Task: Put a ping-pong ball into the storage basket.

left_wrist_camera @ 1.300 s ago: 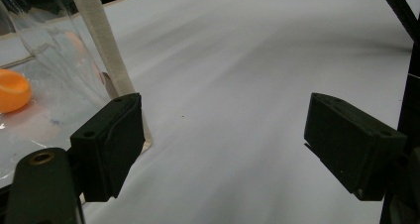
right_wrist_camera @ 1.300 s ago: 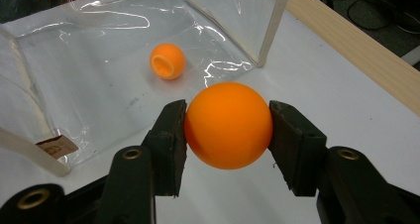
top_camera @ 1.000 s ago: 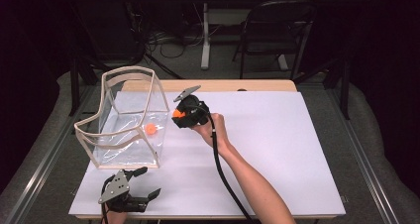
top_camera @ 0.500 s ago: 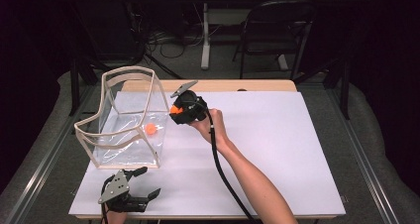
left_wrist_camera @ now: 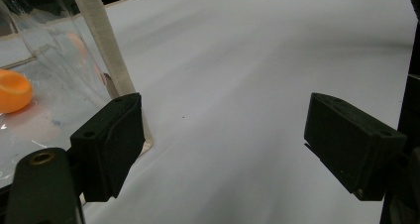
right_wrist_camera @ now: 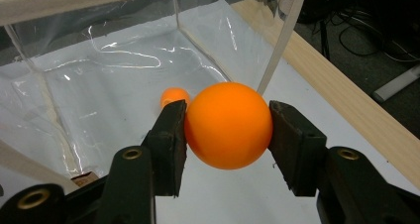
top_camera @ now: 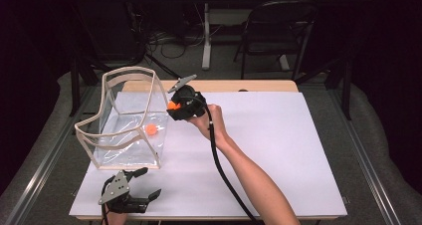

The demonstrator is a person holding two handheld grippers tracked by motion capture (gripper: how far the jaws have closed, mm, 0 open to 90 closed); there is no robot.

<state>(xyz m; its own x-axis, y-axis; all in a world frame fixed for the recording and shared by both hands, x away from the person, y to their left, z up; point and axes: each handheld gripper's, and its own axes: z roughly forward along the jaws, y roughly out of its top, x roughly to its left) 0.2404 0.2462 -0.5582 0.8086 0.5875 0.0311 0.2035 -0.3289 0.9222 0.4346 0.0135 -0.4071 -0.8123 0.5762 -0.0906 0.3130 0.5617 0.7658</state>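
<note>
Near table edge: left gripper (top_camera: 130,195), resting on white tabletop (top_camera: 278,150), jaws wide apart, nothing between them. Farther in: clear bag (top_camera: 124,123) with beige trim, standing open, one small orange ball (top_camera: 151,130) lying on its floor. Just beside the bag's rim, raised off the table: right gripper (right_wrist_camera: 225,130), clamped on a second orange ball (right_wrist_camera: 229,126).
</note>
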